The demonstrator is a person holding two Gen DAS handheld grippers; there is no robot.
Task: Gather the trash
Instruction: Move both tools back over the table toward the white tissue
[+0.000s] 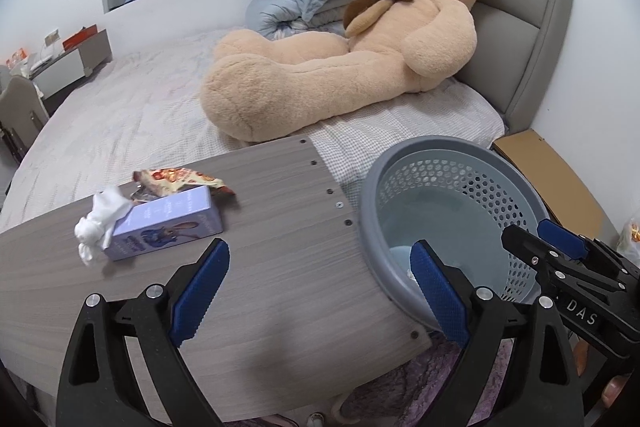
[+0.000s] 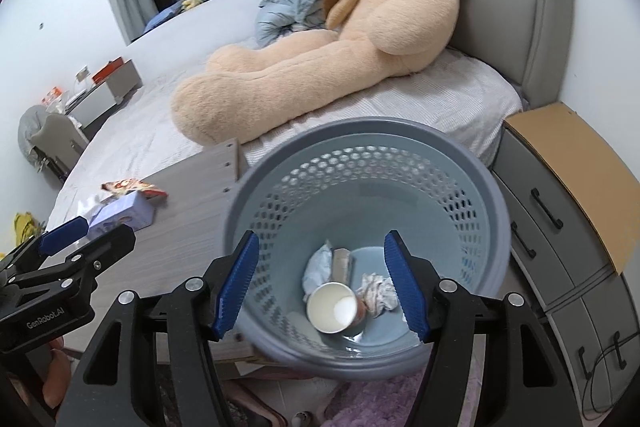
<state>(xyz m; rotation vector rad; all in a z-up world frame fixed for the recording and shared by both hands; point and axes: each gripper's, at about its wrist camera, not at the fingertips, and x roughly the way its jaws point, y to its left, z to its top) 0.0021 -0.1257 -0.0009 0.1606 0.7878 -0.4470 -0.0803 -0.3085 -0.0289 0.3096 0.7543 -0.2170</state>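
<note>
Left wrist view: left gripper point(image 1: 320, 291) with jaws spread wide, nothing between them, hanging over the bare wood-grain surface point(image 1: 280, 267) and touching nothing. Beyond and to the left, on the same surface, a crumpled white tissue point(image 1: 98, 225) pressed against a small lilac box point(image 1: 168, 223), with a snack wrapper point(image 1: 180, 181) just behind the box. To the right, off the surface's edge, a grey perforated bin point(image 1: 452, 203); behind it all, a bed point(image 1: 120, 115) bearing a big teddy bear point(image 1: 360, 47).

Right wrist view: right gripper point(image 2: 322, 287) with jaws apart and empty, poised above the open mouth of the bin, clear of its rim. Down on the bin's floor, a paper cup point(image 2: 332, 307) lying on its side, a wadded tissue point(image 2: 378, 293) beside it, and a pale crumpled wrapper point(image 2: 318, 267) behind. Farther right, a grey drawer unit point(image 2: 552, 239).
</note>
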